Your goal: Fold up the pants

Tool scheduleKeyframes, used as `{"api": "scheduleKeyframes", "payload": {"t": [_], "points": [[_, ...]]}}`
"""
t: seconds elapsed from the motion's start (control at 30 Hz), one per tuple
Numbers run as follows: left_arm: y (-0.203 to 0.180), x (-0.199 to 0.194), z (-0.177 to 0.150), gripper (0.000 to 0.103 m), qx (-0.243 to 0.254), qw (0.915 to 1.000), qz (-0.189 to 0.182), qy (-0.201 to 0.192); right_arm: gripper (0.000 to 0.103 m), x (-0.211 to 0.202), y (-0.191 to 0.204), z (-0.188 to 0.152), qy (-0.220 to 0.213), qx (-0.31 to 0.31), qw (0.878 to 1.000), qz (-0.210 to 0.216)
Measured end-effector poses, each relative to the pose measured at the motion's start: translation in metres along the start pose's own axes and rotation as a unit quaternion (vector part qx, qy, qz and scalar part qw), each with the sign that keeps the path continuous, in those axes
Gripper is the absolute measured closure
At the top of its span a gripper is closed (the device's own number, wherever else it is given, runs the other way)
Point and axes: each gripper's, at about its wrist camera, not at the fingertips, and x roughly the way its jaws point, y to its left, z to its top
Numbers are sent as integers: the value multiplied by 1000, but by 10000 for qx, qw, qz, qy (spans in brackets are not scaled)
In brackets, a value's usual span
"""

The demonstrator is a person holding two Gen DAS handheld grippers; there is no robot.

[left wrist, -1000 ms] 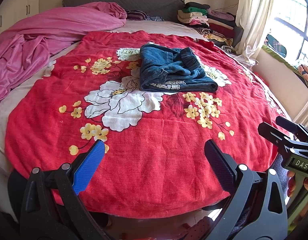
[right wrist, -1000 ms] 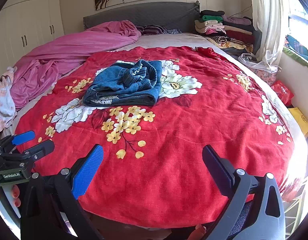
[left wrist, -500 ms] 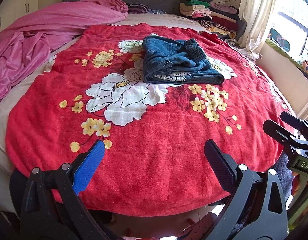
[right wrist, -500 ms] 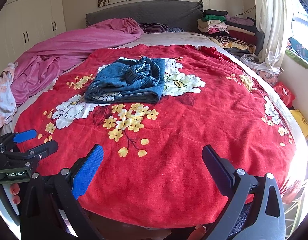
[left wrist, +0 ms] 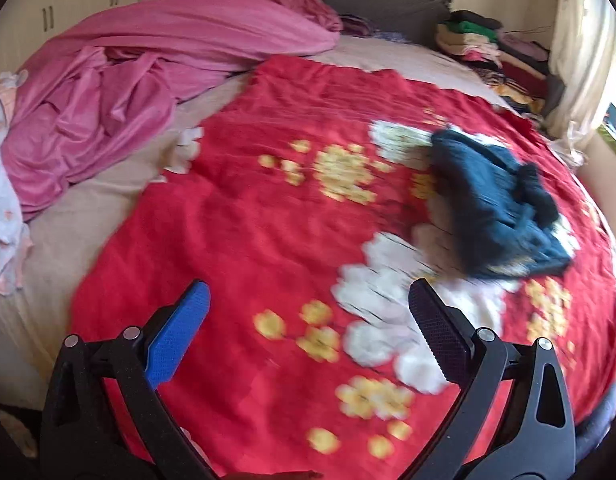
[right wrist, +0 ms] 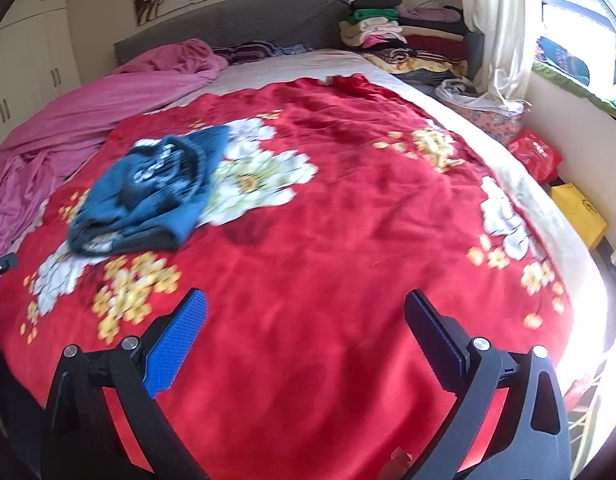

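Both tongs are spread wide with nothing between them: left gripper (left wrist: 308, 308) hangs over the near part of the blanket, right gripper (right wrist: 306, 312) does the same on its side. Neither touches any cloth.

Pants (left wrist: 496, 208) are a dark blue denim bundle lying on the red flowered blanket (right wrist: 348, 220), well apart from both tongs. From the left view they sit off to the right, from the right view off to the left, so roughly between the two. Both views are blurred, so I can't tell how neat the folds are.

My guess on handling: denim is heavyish and a bit stiff but still floppy, not slippery, nothing fragile. I'd pinch the thick folded edge, or the waistband if it can be found.

Bed is soft, so it will give under any press. Pink sheet (left wrist: 148, 80) piled to one side, stacked clothes (right wrist: 396, 28) by the headboard, window (right wrist: 580, 40) letting in strong sun.
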Motion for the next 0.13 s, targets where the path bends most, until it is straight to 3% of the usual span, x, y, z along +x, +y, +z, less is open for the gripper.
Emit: {"api": "scheduleKeyframes", "payload": {"t": [0.13], "points": [[66,62,57,10,-295,9956,883,139,4,53,-75,56,253,123,9970,-716]]}}
